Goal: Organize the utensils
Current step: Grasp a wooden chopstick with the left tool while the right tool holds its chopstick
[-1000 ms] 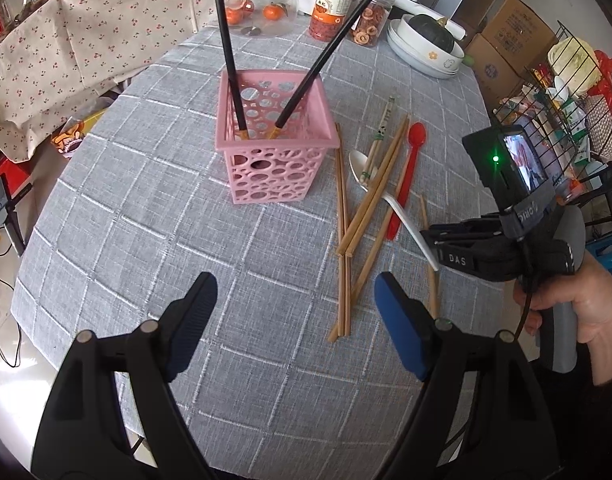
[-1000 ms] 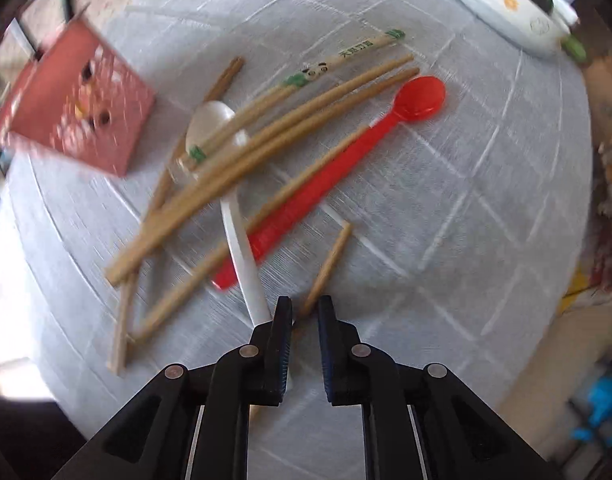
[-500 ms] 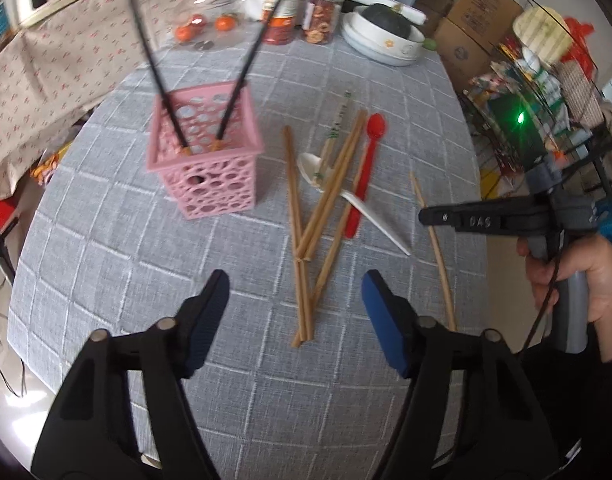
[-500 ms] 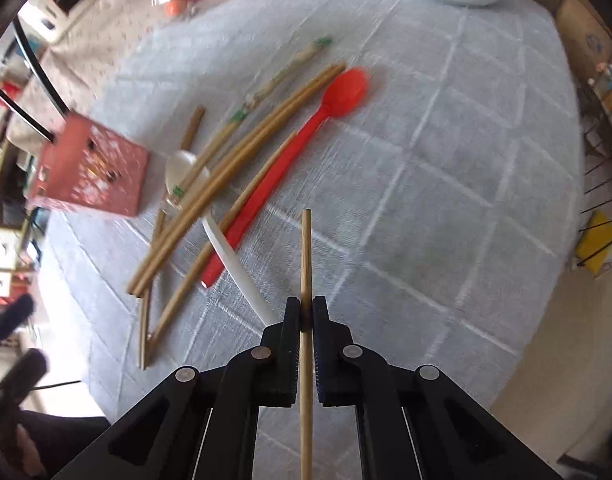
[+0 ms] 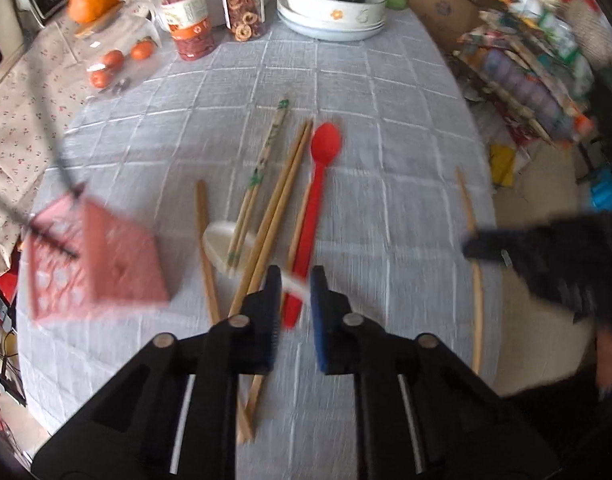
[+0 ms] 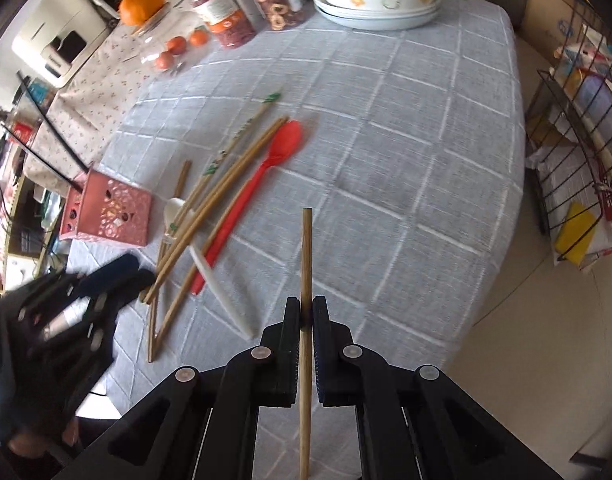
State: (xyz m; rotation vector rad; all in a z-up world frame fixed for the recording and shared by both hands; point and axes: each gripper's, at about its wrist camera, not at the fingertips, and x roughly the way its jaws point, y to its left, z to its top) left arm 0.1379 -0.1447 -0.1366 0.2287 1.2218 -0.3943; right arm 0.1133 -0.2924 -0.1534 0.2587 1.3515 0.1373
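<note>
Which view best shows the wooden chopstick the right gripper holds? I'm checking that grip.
The right wrist view: the wooden chopstick is sharp, clamped between the right gripper. The left wrist view shows it blurred, at the edge.

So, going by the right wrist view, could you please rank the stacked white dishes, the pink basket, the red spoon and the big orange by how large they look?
1. Stacked white dishes, widest.
2. Red spoon, long but thin.
3. Pink basket; spoon versus basket is unsure, length against bulk.
4. Big orange, smallest, though it sits farther back.
</note>
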